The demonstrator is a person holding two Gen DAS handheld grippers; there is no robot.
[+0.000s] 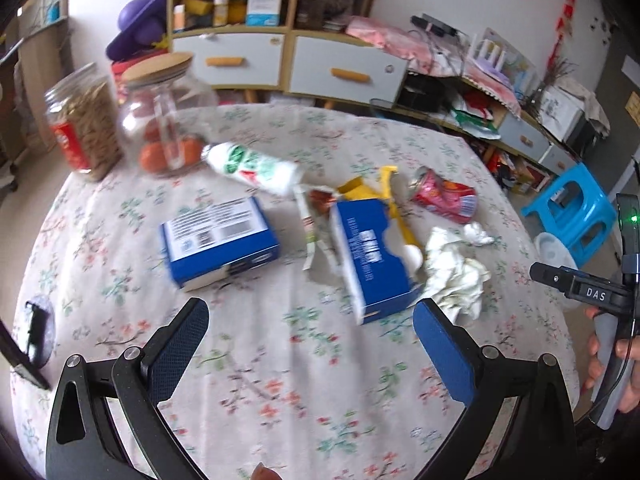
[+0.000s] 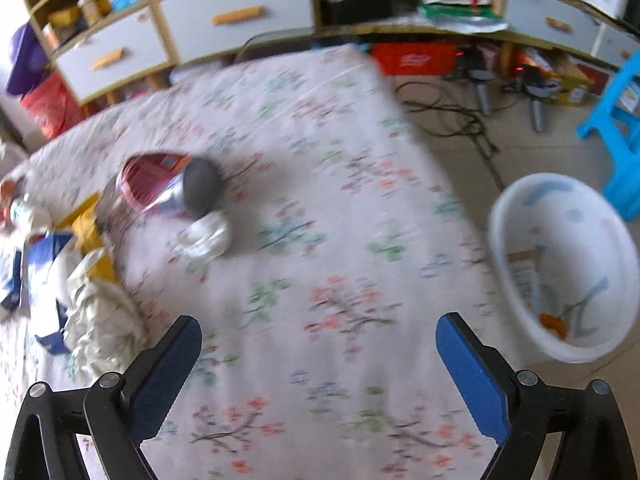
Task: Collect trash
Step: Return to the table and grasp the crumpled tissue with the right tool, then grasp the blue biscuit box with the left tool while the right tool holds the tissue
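My left gripper [image 1: 310,322] spread wide, nothing between pads; my right gripper [image 2: 318,342] likewise spread, empty, over bare tablecloth [image 2: 320,208].

Trash on table: crushed red can [image 1: 444,196] at 1 o'clock from left gripper, crumpled paper [image 1: 456,272] beside it at 2 o'clock, opened blue box [image 1: 370,256] at 12.

Risks:
- can round, may roll off near edge if nudged
- paper soft, pads may snag tablecloth

White bin [image 2: 568,268] on floor, 2 o'clock from right gripper: holds some scraps, orange bit, mostly unfilled. Lidded glass jar [image 1: 168,120] holds orange fruit; not trash, I judge.
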